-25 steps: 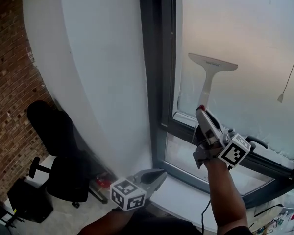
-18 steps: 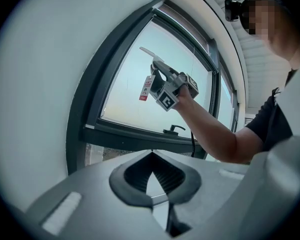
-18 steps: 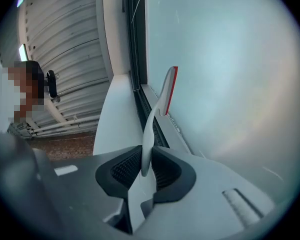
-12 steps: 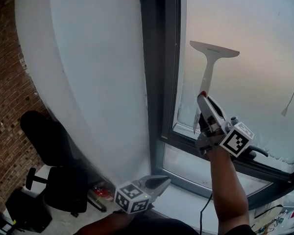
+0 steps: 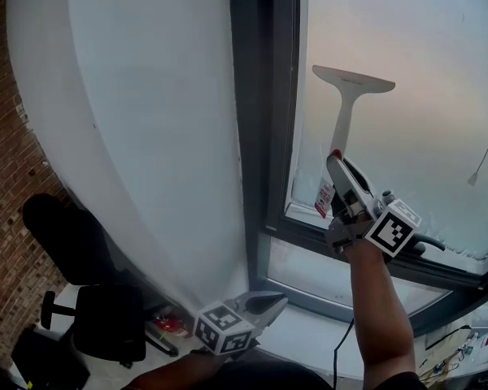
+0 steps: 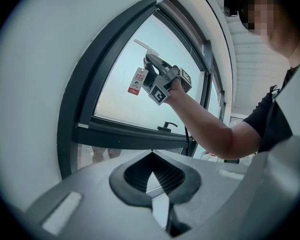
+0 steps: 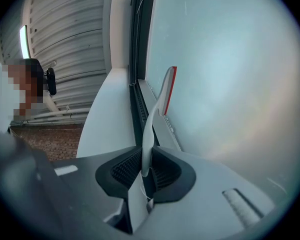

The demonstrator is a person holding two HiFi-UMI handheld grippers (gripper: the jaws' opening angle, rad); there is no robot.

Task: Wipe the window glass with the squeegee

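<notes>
Nearest, at the bottom centre of the head view, the left gripper (image 5: 278, 301) hangs low beside the white pillar (image 5: 146, 120). Its jaws are closed tip to tip with nothing between them (its own view shows only a sliver of light below the pads). It is well apart from the work.

Further out, right of centre, the right gripper (image 5: 335, 162) is raised on an outstretched arm, its jaws clamped on the handle end of the squeegee (image 5: 347, 108). A small red-and-white tag (image 5: 324, 196) dangles from the handle just beside the jaws.

The squeegee's long axis runs straight up from the jaws. The white handle rises to a wide blade set crosswise at the top, lying over the left part of the window glass (image 5: 423, 96), near the dark frame (image 5: 264, 136). So the blade lies above and beyond the jaws. A wiping stroke, as I judge it, would draw it down along that axis toward the right gripper, the only one placed to do it.

In the right gripper view the handle curves toward the pane and its red edge seems to meet the glass, but the contact line itself is hard to make out. The glass is hazy, and I cannot tell wiped parts from unwiped. A thin cord (image 5: 486, 149) hangs at the right edge, cut off above.
</notes>
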